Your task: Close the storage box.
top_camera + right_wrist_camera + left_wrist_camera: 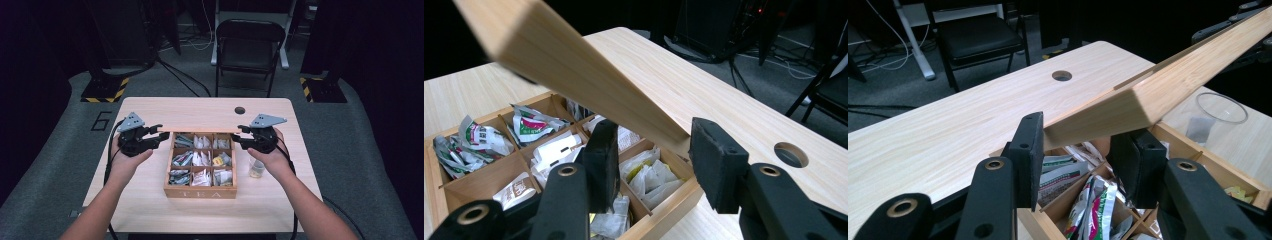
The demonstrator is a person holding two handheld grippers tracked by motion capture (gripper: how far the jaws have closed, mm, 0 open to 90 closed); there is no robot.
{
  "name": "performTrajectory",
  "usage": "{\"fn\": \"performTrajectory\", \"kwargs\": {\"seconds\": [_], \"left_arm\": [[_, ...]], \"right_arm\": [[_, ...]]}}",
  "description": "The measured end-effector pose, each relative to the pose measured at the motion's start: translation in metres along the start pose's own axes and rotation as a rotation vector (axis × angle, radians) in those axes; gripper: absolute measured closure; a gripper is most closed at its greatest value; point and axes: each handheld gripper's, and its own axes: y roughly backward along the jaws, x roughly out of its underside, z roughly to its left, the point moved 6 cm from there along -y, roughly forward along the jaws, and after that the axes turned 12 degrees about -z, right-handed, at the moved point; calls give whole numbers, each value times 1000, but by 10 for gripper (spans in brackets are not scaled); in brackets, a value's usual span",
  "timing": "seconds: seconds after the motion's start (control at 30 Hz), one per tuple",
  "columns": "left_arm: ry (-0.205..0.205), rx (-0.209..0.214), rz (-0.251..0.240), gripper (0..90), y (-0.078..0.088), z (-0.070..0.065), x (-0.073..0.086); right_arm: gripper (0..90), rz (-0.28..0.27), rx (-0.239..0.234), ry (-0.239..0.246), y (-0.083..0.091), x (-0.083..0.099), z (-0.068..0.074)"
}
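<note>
- Nearest the person, two bare forearms come in from 6 o'clock of the high view and spread out to either side of a wooden tea box (200,192), which sits in the middle of the table (150,210) with "TEA" lettered on its front wall.
- The box has nine compartments, three by three — each holds tea sachets (201,159), white, green and yellow wrappers among them.
- At 3 o'clock of the box, just beside its right wall, stands a small clear cup (256,168) with something yellowish at the bottom.
- The left gripper (157,137) sits at about 10 o'clock of the box. In the left gripper view its jaws stand either side of the left end of the box's lid (1128,102); the pads (1030,150) are close to the wood, though whether they press on it I cannot tell.
- The right gripper (239,136) sits at about 2 o'clock of the box. In the right gripper view its jaws are partly open with the lid's right end (589,75) between them — a gap shows on both sides, so the pads (716,160) are not squeezing it.
- The lid is raised along the box's far edge and tilted, spanning from one gripper to the other above the back row of compartments.
- Farther off, at 12 o'clock, a round cable hole (240,110) is cut into the table near its far edge.
- Beyond the table, a dark folding chair (247,45) stands on the grey floor.
</note>
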Motion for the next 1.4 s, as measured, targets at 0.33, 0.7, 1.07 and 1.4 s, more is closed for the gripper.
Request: {"fn": "performTrajectory", "kwargs": {"seconds": [0.33, 0.7, 1.07, 1.4], "left_arm": [[2, 12, -8, 574, 9, -8, 7], [-6, 23, -14, 572, 20, -18, 22], [-19, 19, -14, 569, 26, -25, 39], [-20, 16, -15, 565, 29, -29, 51]], "right_arm": [[540, -22, -2, 25, 12, -3, 13], [540, -44, -22, 38, 25, 2, 27], [535, -34, -36, 26, 34, 20, 38], [526, -36, -41, 21, 42, 32, 49]]}}
